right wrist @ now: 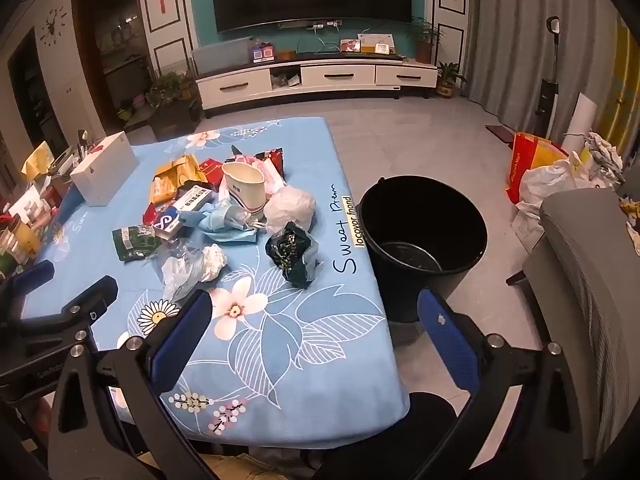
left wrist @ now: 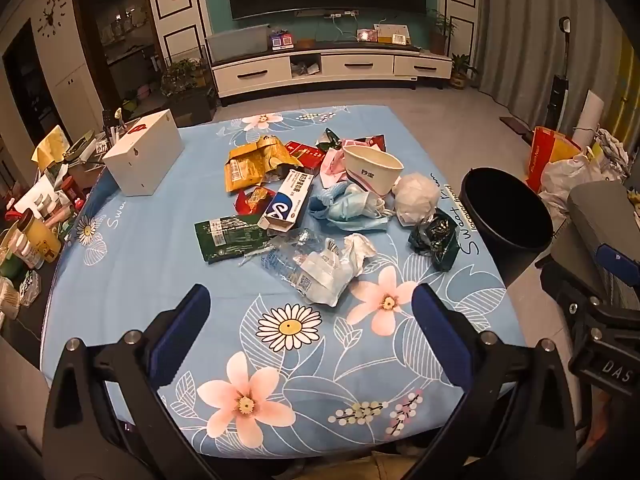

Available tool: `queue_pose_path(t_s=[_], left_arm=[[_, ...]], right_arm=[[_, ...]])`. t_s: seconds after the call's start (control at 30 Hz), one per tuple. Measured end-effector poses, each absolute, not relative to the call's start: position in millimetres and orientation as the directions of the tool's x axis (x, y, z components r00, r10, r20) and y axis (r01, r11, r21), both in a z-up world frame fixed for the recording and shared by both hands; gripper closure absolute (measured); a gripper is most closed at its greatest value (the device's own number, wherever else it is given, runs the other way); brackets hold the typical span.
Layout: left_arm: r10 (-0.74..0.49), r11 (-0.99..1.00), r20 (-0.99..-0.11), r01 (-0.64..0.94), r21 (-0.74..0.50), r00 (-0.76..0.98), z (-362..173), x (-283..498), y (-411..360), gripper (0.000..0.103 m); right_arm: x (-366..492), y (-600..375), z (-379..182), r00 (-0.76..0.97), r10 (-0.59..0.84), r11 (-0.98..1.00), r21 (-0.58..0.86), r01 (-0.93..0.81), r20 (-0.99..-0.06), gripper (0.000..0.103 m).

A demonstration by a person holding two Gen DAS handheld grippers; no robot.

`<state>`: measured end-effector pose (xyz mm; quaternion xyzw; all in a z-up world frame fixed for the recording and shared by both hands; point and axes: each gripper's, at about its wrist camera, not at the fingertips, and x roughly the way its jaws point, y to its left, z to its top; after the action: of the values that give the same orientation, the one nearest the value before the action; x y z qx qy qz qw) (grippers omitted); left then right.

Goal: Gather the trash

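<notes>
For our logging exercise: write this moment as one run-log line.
stage: start, nothing collected | left hand-held gripper: open, empty | right hand-held gripper: open, empty | trash pile: on tablecloth | black bucket: beside table

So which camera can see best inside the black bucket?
The right wrist view. It looks down into the black bucket, showing its whole rim and bottom beside the table. The left wrist view catches only the bucket's tilted rim and dark side at its right edge, not the bottom.

Box [left wrist: 285, 204] print too small
</notes>
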<state>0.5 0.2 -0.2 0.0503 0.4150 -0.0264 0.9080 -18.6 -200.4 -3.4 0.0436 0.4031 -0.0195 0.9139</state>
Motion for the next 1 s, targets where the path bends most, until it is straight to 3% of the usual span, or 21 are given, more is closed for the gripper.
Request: queue_pose_path(t_s=[1.0], left_arm=[[-0.003,0.993,-0.745,0.09,0.076,0.667,1.3,-1.1,2.0,0.003]], right_arm=[[-21.3,-198.2,4.7,0.688,-0.011,0.996,0.056,0.076,-0.726,0.002]])
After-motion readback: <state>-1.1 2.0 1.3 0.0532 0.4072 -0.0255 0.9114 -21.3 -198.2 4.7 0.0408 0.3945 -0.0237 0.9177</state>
